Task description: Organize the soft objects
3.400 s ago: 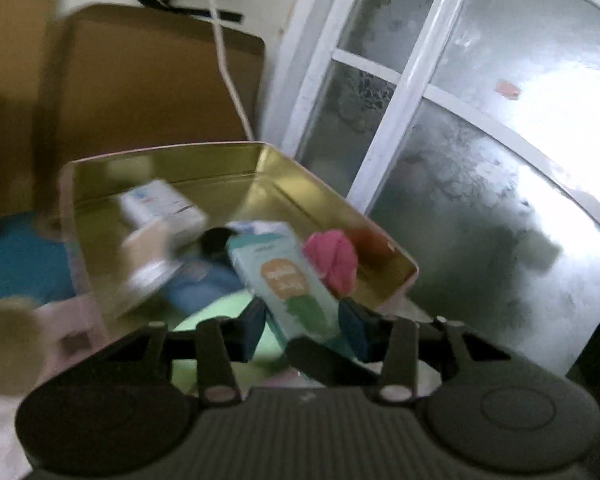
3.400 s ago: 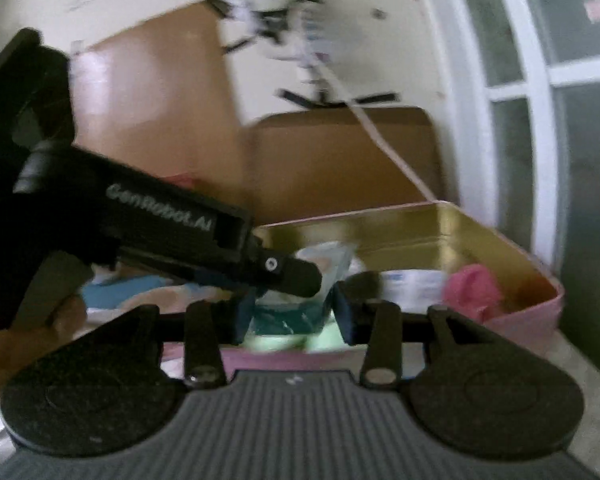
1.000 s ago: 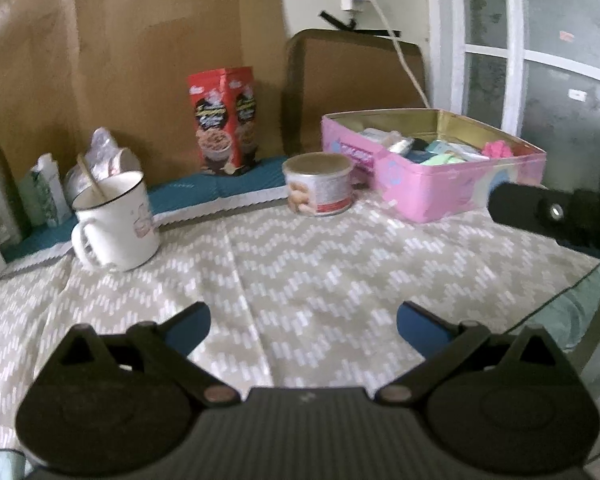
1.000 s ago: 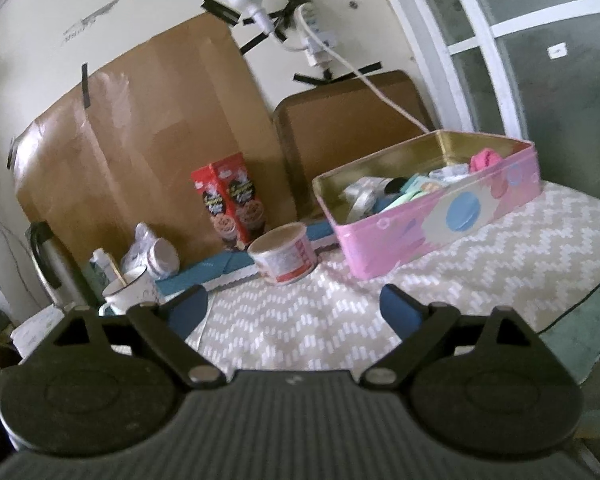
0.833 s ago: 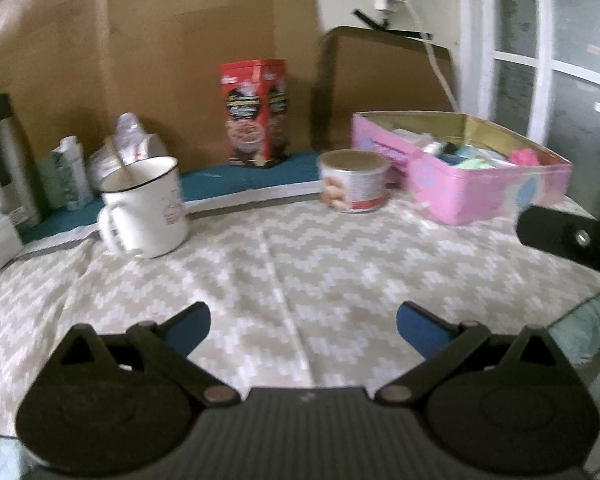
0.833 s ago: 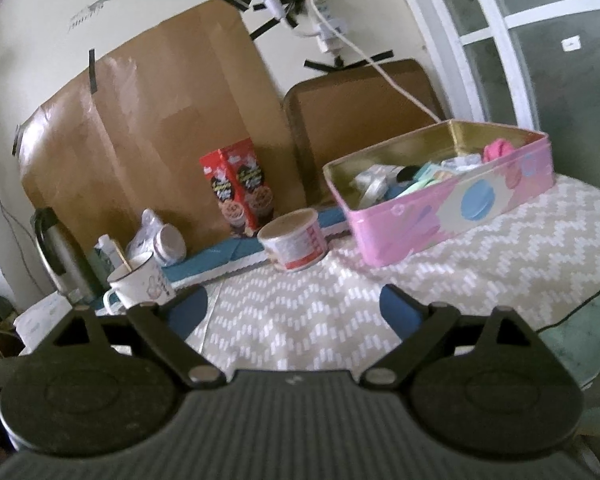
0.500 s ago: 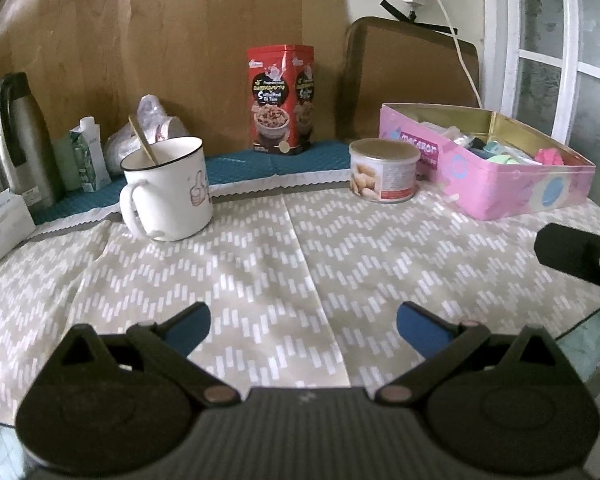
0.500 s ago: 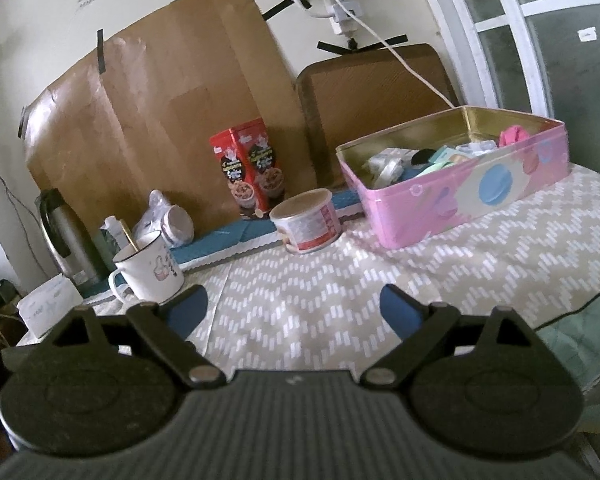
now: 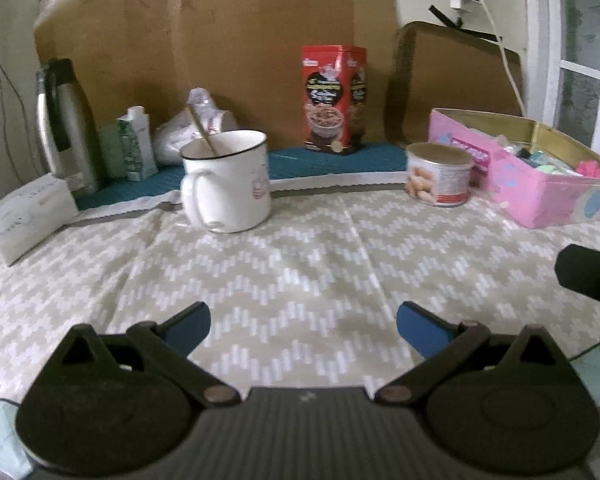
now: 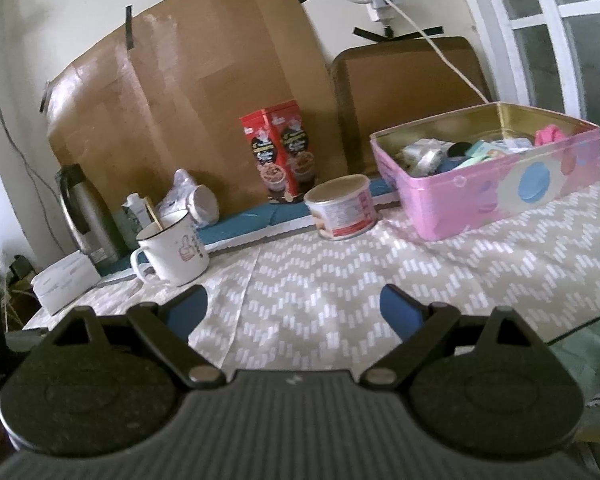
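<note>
A pink tin box (image 9: 548, 200) (image 10: 500, 192) stands at the far right of the table, open on top. It holds several small soft items, among them a pink fluffy one (image 10: 550, 135) (image 9: 590, 168) and pale green packets (image 10: 480, 148). My left gripper (image 9: 302, 330) is open and empty, low over the zigzag tablecloth near the front edge. My right gripper (image 10: 294, 306) is open and empty too, well back from the box. Part of the right gripper's body (image 9: 588, 276) shows at the right edge of the left wrist view.
A white enamel mug (image 9: 228, 182) (image 10: 172, 254) with a stick in it, a short can (image 9: 438, 174) (image 10: 342, 206), a red snack box (image 9: 334, 100) (image 10: 280, 150), a steel flask (image 9: 62, 124), a carton (image 9: 134, 148) and a white box (image 9: 28, 216) stand along the back.
Both grippers opened, left their items in the pink box and drew back toward the table's front. In the last second the views kept swinging left, bringing the mug and flask into sight.
</note>
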Demonstrator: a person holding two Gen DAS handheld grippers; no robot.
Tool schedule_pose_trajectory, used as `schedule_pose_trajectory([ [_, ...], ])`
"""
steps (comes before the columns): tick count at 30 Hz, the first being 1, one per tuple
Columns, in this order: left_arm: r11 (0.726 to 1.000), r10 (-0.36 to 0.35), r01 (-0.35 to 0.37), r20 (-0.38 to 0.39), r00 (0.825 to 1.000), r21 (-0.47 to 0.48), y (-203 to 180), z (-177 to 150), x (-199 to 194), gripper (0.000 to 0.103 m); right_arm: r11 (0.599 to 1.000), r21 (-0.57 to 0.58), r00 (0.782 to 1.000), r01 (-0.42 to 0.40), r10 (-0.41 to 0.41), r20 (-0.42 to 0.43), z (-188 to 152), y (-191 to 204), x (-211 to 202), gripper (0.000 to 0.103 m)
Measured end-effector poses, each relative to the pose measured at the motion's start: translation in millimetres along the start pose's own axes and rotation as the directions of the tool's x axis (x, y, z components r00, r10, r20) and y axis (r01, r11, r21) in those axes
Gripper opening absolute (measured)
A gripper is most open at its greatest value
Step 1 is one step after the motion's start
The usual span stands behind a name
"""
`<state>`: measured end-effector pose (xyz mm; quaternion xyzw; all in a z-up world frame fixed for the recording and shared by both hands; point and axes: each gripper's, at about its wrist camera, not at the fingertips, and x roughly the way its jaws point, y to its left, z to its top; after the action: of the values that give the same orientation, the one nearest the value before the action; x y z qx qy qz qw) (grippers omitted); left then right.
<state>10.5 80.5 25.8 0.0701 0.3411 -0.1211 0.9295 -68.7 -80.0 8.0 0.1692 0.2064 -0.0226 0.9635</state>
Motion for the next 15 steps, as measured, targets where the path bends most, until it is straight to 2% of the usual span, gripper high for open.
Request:
schedule_pose_trajectory([
  [10, 0.998, 0.062, -0.062, -0.011, 0.998, -0.018, 17.6, -4.3, 3.1, 0.103, 0.999, -0.029, 0.999, -0.03, 0.03, -0.028, -2.0, 10.4, 6.8, 0.096],
  [15, 0.992, 0.119, -0.119, -0.002, 0.993, -0.032, 23.5, -6.2, 4.1, 0.103, 0.999, -0.03, 0.999, -0.04, 0.039, -0.036, -2.3, 13.1, 9.3, 0.096],
])
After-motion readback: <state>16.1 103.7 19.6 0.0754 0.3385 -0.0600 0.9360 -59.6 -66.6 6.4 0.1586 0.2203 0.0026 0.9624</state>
